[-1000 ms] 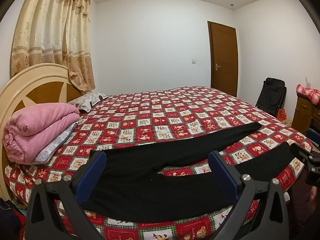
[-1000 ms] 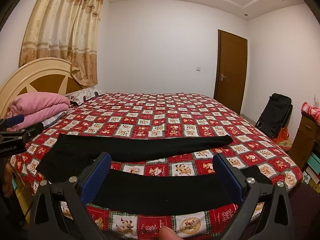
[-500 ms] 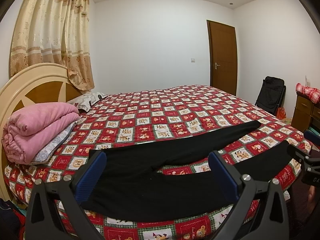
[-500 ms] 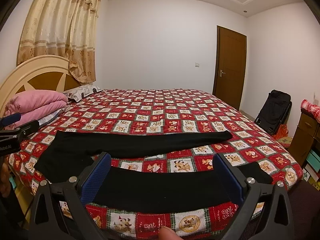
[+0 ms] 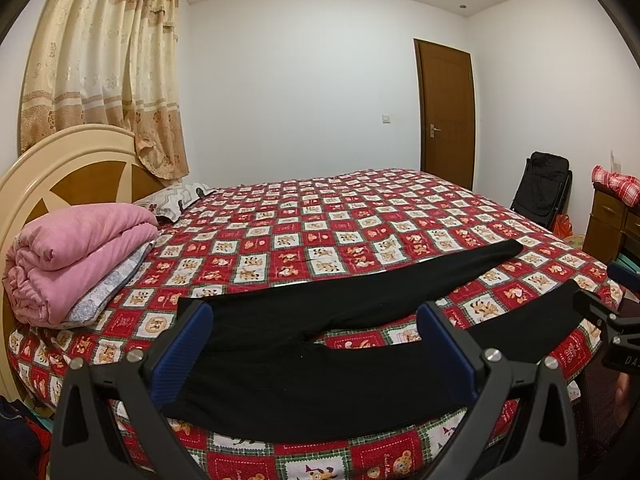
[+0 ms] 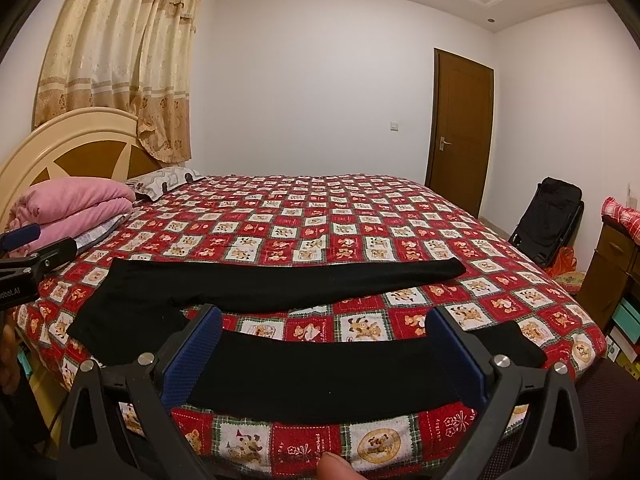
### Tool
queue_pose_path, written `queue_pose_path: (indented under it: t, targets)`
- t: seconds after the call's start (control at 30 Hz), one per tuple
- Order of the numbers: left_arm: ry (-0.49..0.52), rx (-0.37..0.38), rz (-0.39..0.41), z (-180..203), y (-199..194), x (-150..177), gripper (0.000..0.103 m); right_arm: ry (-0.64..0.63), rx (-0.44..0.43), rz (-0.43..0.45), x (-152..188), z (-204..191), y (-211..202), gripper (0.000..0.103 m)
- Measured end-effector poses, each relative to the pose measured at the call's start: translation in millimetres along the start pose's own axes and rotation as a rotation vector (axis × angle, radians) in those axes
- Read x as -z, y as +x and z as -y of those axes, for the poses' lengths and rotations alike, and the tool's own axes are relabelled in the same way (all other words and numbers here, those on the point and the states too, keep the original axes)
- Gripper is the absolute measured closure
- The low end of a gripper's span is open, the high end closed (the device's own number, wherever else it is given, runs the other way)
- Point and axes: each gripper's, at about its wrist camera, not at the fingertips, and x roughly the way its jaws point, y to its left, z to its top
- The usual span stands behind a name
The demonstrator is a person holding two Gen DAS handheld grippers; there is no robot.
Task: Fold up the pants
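Note:
Black pants (image 5: 320,364) lie flat near the front edge of the bed, waist to the left, the two legs spread apart toward the right. In the right wrist view the pants (image 6: 320,376) show both legs, the near one along the bed's edge. My left gripper (image 5: 316,344) is open and empty, held above the waist and crotch area. My right gripper (image 6: 324,356) is open and empty, held above the near leg. Each gripper shows at the edge of the other's view: the right one (image 5: 608,316), the left one (image 6: 28,264).
The bed has a red checked bedspread (image 5: 340,220) and a cream headboard (image 5: 60,168) at the left. A folded pink quilt (image 5: 76,248) and a pillow (image 5: 176,198) lie by the headboard. A black chair (image 5: 544,188), a wooden cabinet (image 5: 612,220) and a brown door (image 5: 444,112) stand at the right.
Both views have shifted only slightly. The pants lie as before and both grippers remain open.

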Motion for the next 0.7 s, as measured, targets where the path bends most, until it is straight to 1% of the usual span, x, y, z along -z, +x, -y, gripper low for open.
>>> queue_pose_path:
  t: [0.17,0.4,0.53,0.7]
  targets:
    - [0.0,0.0,-0.002,0.0,0.1,-0.4,0.0,-0.002,0.0,-0.003,0.7,0.3,0.9,0.001]
    - [0.001,-0.001,-0.007,5.0,1.7,8.3,0.0,-0.004,0.0,-0.011,1.7,0.3,4.6,0.001]
    - [0.0,0.0,-0.008,3.7,2.2,6.4,0.0,-0.006,0.002,-0.016,4.2,-1.3,6.0,0.001]
    - [0.002,0.002,-0.026,4.9,5.8,18.7,0.0,-0.007,0.004,-0.031,6.7,-1.8,10.7,0.001]
